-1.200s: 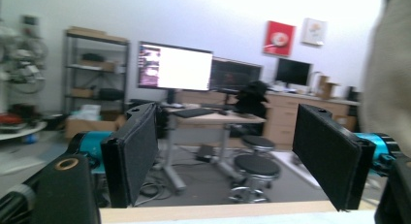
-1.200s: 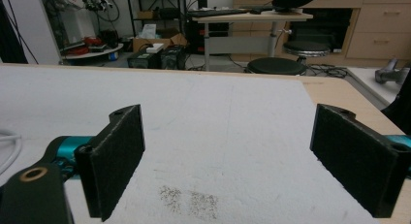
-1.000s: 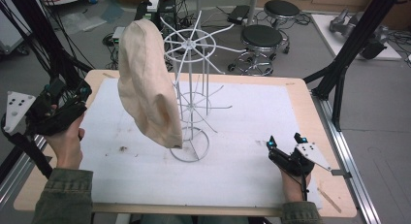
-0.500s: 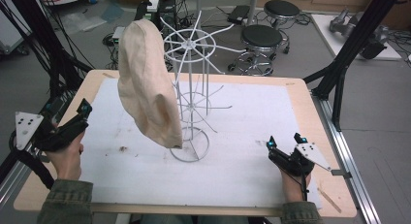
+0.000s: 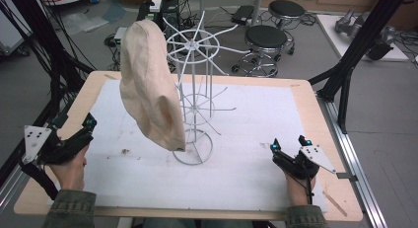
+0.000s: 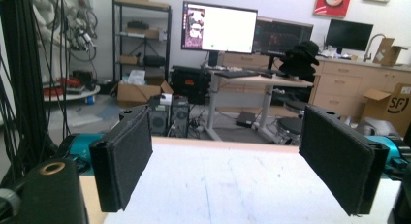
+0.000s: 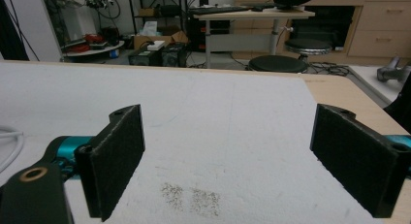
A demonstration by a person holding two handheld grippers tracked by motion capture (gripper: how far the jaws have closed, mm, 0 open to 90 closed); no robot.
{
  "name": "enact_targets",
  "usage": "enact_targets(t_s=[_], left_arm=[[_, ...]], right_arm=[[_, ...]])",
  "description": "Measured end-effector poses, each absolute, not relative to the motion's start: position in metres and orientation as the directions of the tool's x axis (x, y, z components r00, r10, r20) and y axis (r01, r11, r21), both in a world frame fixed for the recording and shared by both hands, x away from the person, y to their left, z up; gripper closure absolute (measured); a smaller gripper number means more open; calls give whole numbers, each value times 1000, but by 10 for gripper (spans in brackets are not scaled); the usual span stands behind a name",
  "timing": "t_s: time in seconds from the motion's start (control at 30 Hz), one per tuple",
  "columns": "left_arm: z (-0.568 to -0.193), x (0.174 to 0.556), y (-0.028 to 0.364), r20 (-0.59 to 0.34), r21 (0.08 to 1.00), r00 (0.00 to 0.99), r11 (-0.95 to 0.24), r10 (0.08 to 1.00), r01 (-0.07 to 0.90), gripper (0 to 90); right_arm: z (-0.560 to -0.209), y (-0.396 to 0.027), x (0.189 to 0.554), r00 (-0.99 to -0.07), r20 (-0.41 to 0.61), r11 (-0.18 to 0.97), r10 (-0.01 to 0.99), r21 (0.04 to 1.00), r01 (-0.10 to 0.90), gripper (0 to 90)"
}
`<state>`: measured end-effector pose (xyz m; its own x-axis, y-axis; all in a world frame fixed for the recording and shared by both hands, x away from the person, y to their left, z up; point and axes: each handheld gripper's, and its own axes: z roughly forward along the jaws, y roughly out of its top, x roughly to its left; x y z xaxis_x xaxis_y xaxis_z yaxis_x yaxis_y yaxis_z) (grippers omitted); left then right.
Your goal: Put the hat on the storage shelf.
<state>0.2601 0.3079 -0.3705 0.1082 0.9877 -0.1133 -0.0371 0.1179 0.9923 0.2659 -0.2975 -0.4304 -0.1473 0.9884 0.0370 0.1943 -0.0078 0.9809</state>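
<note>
A beige cloth item (image 5: pixel 150 92), shaped like a floppy hat or bag, hangs from the top spokes of a white wire rack (image 5: pixel 197 85) that stands on a round base (image 5: pixel 193 150) mid-table. My left gripper (image 5: pixel 85 131) rests at the table's left side, well clear of the cloth, and its jaws stand open (image 6: pixel 232 170) with nothing between them. At the front right of the table my right gripper (image 5: pixel 288 143) lies on the white mat, likewise open and empty (image 7: pixel 228 161). A hand holds each one from the near edge.
A white mat (image 5: pixel 256 114) covers most of the wooden table (image 5: pixel 315 119), with a dirty speck patch (image 7: pixel 191 197) just ahead of the right jaws. Black frame legs (image 5: pixel 345 75) stand at both sides. Stools (image 5: pixel 266 38) and desks lie beyond the far edge.
My left gripper has moved from the table's left edge toward the near side and slightly inward. The right gripper, rack and cloth have stayed put.
</note>
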Motion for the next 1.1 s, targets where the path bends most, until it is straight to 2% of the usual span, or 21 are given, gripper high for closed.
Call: enact_targets(t_s=[0.33, 1.1], left_arm=[[-389, 257, 310, -84, 996, 77, 81, 993, 33, 179], [-428, 243, 323, -122, 989, 21, 120, 992, 89, 184]], right_arm=[[-431, -298, 267, -149, 32, -3, 988, 981, 194, 114], [-431, -298, 267, -151, 29, 1, 988, 981, 195, 114]])
